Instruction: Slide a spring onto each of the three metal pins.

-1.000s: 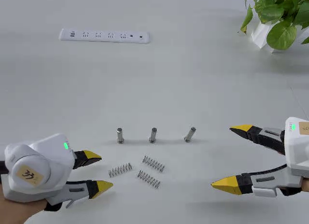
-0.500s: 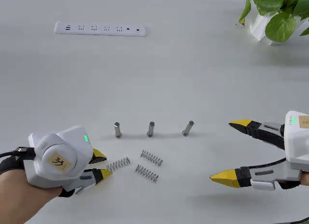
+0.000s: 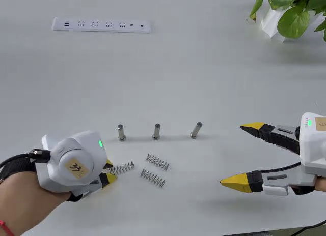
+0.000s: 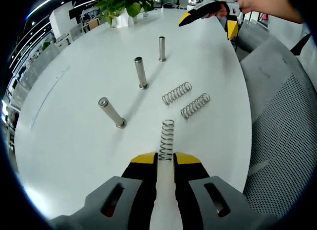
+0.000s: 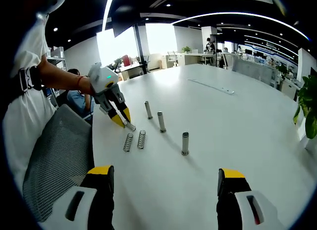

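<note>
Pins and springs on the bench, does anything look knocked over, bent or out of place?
Nothing stands out. The three pins stand upright in a row, and the three springs lie loose on the table beside them, none visibly bent.

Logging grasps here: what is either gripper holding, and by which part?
The left gripper pinches the nearest spring by its near end; the right gripper is open, holding nothing.

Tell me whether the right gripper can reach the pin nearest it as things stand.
Probably yes: the right gripper is open, its fingers point toward the nearest pin, and only bare table lies between them.
</note>
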Demonstrator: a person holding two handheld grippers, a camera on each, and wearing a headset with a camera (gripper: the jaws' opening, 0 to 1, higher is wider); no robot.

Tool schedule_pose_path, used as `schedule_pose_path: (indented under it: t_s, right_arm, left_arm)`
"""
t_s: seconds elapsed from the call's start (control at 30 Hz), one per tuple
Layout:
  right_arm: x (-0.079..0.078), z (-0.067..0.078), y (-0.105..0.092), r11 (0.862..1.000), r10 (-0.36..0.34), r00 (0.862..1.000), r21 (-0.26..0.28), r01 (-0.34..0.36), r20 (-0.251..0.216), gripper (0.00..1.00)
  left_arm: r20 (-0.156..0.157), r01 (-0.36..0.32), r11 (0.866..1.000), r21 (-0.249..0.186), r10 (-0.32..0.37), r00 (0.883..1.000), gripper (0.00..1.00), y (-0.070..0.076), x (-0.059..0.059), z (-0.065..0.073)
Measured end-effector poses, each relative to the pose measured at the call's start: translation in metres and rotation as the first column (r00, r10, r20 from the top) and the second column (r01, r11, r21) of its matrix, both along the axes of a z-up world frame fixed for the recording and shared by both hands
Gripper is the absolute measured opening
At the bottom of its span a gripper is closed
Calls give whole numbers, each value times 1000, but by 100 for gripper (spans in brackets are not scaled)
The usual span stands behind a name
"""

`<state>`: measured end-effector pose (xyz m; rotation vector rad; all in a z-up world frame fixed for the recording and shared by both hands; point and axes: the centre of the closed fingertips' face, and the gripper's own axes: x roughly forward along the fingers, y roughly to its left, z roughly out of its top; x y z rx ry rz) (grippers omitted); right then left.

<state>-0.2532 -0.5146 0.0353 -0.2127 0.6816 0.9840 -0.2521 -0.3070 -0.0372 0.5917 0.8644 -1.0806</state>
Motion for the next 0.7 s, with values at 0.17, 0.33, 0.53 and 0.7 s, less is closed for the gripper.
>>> schedule_pose_path:
  t_s: [0.17, 0.33, 0.53, 0.7]
  right_arm:
    - [-2, -1, -1, 1000, -1, 1000, 0, 1, -1, 86]
    - [-3, -1, -1, 1000, 1, 1000, -3, -1, -2, 86]
    - [-2, 0, 0, 1000, -2, 1000, -1, 2, 0, 85]
    - [-3, 1, 3, 1000, 4, 1000, 1, -4, -2, 85]
  left_arm:
    - [3, 17, 1000, 13, -17, 1000, 7, -1, -1, 0]
    - [5, 24, 1000, 18, -24, 1000, 7, -2, -2, -1]
    - [5, 25, 1000, 13, -25, 1000, 7, -1, -2, 0]
    - [3, 11, 1000, 0, -11, 1000, 7, 1, -2, 1]
